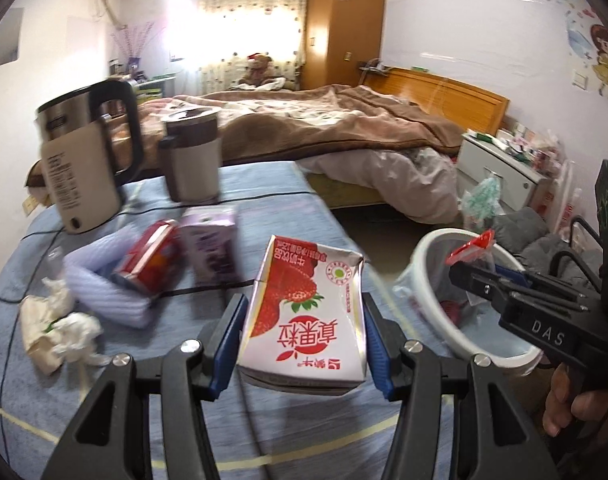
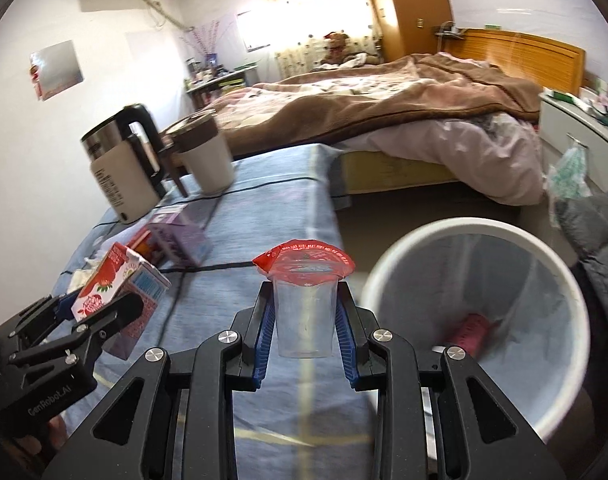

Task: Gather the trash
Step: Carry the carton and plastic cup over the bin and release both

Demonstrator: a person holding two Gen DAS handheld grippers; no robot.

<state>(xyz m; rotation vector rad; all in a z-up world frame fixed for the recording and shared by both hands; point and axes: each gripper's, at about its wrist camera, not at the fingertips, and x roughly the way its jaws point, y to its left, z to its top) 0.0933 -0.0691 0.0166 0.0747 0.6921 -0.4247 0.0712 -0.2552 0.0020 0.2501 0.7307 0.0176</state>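
Left wrist view: our left gripper (image 1: 304,344) is clamped on a strawberry milk carton (image 1: 304,316), dented at its top corner and held above the blue table cloth (image 1: 103,380). The carton's lower edge hides part of the cloth behind it. Further back lie a red carton (image 1: 151,260), a purple carton (image 1: 213,240), a white foam sleeve (image 1: 103,292) and crumpled tissues (image 1: 63,328), all smeared by blur, so we cannot read their print. A kettle (image 1: 83,160) and a lidded jug (image 1: 191,156) stand at the far edge.

Right wrist view: our right gripper (image 2: 304,332) squeezes a clear plastic cup (image 2: 304,316) with a peeled red foil lid (image 2: 304,260), just beside the white trash bin (image 2: 480,320). The bin's rim is cut off by the gripper frame below; inside, a pinkish item (image 2: 474,328) is too hazy to name.
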